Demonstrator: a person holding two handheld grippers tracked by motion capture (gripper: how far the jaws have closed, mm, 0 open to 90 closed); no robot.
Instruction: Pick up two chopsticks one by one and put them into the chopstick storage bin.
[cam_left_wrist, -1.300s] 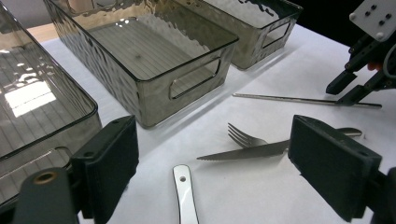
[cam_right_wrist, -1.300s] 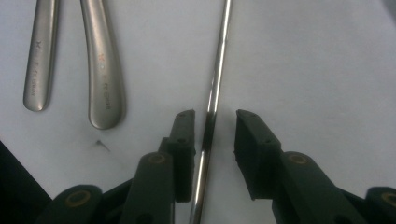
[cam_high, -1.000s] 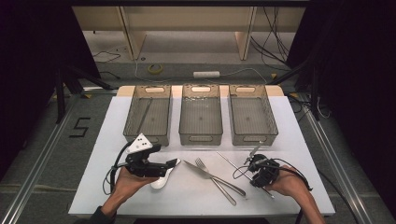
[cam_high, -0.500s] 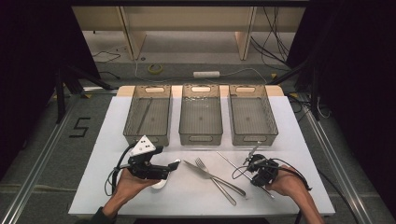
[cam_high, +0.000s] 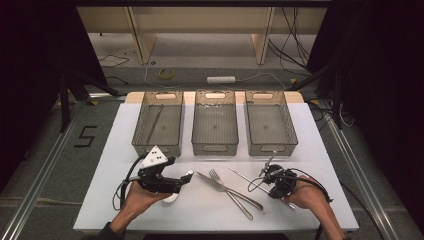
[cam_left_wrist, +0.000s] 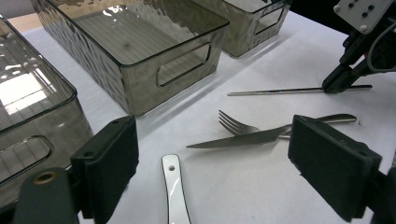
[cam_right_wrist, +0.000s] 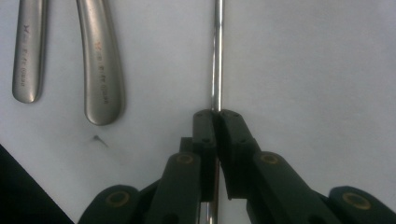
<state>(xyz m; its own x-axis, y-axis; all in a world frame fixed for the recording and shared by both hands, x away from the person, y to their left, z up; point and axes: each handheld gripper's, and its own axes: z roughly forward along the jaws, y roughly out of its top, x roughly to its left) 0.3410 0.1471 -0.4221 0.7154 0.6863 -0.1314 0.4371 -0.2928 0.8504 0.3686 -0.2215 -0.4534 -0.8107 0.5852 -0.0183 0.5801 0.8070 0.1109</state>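
My left gripper (cam_high: 179, 183) is open and low over the table, with the handle of a white spoon (cam_left_wrist: 173, 186) lying between its jaws, untouched. The left gripper (cam_left_wrist: 222, 163) looks toward a knife (cam_left_wrist: 243, 138) crossed over a fork (cam_left_wrist: 233, 123). My right gripper (cam_high: 268, 185) is shut on a thin metal chopstick (cam_high: 240, 175) that lies flat on the table. In the right gripper view the right gripper (cam_right_wrist: 216, 114) pinches the chopstick (cam_right_wrist: 216, 56), which runs straight ahead.
Three clear bins (cam_high: 148, 109) (cam_high: 198, 114) (cam_high: 291, 125) stand in a row at the back of the white table (cam_high: 320, 150). The left bin holds a thin stick (cam_high: 155, 122). Two steel handles (cam_right_wrist: 28, 56) (cam_right_wrist: 100, 70) lie left of the right gripper.
My left gripper has edged slightly forward over the white spoon. The right gripper and the cutlery have stayed put.
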